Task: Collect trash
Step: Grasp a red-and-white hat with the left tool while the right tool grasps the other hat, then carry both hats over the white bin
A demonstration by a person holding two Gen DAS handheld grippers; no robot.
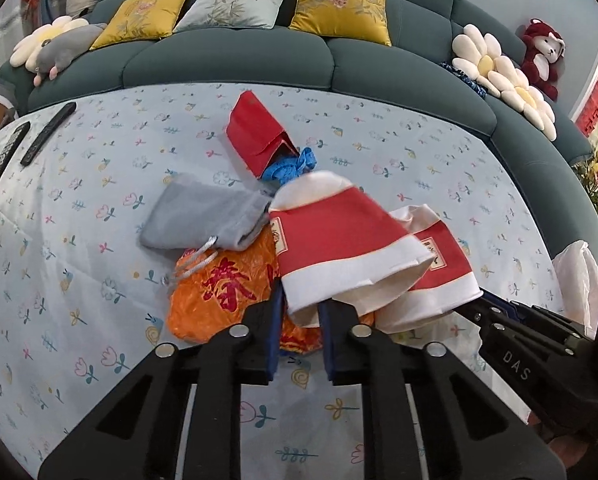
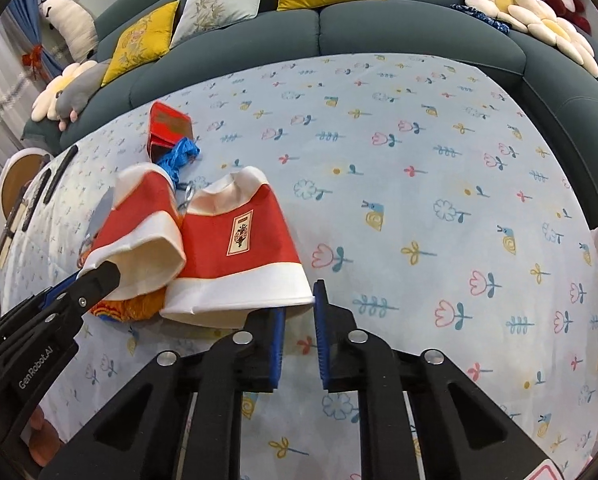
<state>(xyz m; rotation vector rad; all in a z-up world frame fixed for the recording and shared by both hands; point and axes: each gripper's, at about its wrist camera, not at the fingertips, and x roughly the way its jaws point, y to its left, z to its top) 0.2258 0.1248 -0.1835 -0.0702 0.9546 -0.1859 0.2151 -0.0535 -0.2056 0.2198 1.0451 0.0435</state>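
Note:
Two red-and-white paper cups lie on the floral tablecloth [image 1: 79, 240]. My left gripper [image 1: 299, 312] is shut on the rim of the left cup [image 1: 339, 248], which is tilted with its mouth toward me. My right gripper [image 2: 299, 308] is shut on the rim of the right cup [image 2: 239, 252], also seen in the left wrist view [image 1: 439, 272]. Under the cups lies an orange plastic bag [image 1: 223, 292]. A grey drawstring pouch [image 1: 203, 216], a red box [image 1: 255, 136] and blue netting [image 1: 291, 166] lie behind them.
Two black remotes [image 1: 47, 132] lie at the table's far left. A dark green sofa [image 1: 227, 56] with cushions and plush toys curves behind the table. A white plastic bag [image 1: 579, 280] hangs at the right edge.

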